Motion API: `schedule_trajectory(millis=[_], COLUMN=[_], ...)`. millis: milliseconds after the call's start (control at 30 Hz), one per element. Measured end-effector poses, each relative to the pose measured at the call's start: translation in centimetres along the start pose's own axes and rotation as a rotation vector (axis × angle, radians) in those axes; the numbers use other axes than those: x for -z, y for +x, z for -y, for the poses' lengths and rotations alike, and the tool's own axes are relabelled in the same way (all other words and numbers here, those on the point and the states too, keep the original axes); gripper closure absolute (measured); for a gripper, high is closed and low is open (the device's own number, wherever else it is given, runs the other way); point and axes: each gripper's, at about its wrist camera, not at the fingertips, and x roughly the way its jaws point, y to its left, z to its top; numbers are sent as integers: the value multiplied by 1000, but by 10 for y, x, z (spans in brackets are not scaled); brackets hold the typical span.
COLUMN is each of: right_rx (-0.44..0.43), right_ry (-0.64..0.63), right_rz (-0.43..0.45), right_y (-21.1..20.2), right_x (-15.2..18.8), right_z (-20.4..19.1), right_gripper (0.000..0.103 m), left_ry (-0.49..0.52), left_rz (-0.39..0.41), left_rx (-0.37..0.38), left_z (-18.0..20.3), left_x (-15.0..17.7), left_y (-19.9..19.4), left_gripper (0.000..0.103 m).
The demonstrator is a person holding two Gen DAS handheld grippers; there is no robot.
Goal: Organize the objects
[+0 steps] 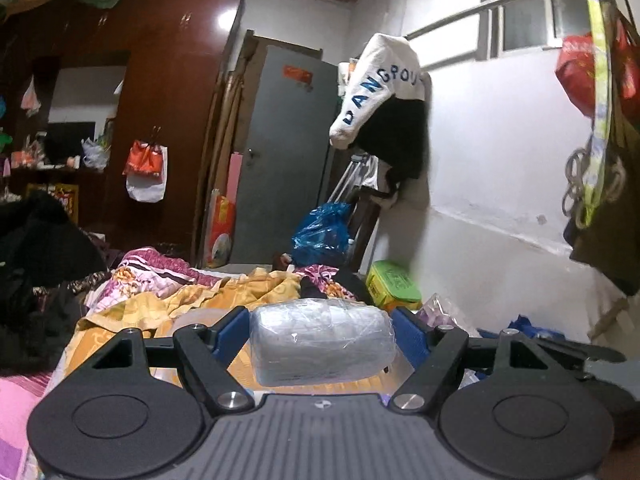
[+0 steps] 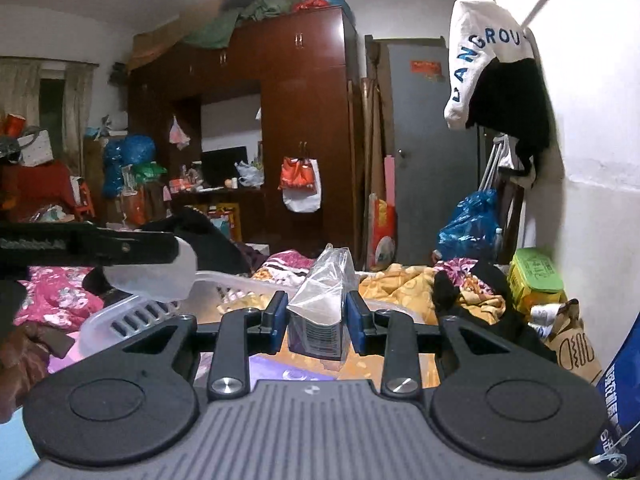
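The left gripper (image 1: 322, 336) pinches a clear plastic-wrapped pack (image 1: 323, 342) between its blue pads, one pad pressed to each end, so the pack lies crosswise and is held up above the yellow patterned blanket (image 1: 208, 300). The right gripper (image 2: 317, 322) is clamped on a dark box in a clear cellophane bag (image 2: 320, 320); the pads press its two sides and the loose top of the bag stands up crumpled above them. In the right wrist view the left gripper shows from the side at the left edge, its pack sticking out over the rim of a white slotted plastic basket (image 2: 132, 316) that sits on the bed.

Beyond the basket lies a pink floral quilt (image 2: 60, 296) to the left, with dark clothes heaped behind it. To the right, near the wall, a green and yellow lidded container (image 2: 534, 276) stands beside a brown paper bag (image 2: 572, 340) and a blue printed bag (image 2: 620, 392) at the frame edge.

Farther off, a blue plastic bag (image 1: 322, 234) rests against a chair by the grey door (image 1: 288, 152). A white garment with blue lettering (image 1: 380, 88) hangs over black clothing on the white wall. A dark red wardrobe (image 2: 304, 128) fills the far side, a red and white bag (image 2: 300, 184) hanging from its door handle.
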Motion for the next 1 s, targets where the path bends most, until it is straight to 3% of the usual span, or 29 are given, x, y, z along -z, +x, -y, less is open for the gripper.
schedule_trajectory(millis=[200,233,333,400,567,633,767,867,1000], right_rx=[-19,-21,-14,-19,0,-44,-116,-144,-135], right_ry=[0,-3,-22,-3,30,52,113,144,105], right_rz=[-41,-47,17,42,103,123,55,16,-14], right_y=[4,6,-10,-22,-70,-88,-107,-110,-103], right_x=[7,8,10,11,33,54,100,122,121], right_z=[1,0,0,2,9,14,18,16,10], right_gripper=[66,60,13,2,0,0,0,0,0], left_ry=[-11,-8,-13,-9,63,88,59,30,54], left_rz=[-28,-27,-34,-12,52,64,-43,-98,-151], left_rx=[-25,-14,7,14,35,65,165,164,160], left_z=[-11,-14,-25,-28,-18,-13,-12,-10,-6], left_x=[-2,0,5,9,31,53,104,129,138], left_y=[13,14,14,5,-41,-65,-92,-94,-79], left_gripper=[22,22,2,1,0,1,1,1,3])
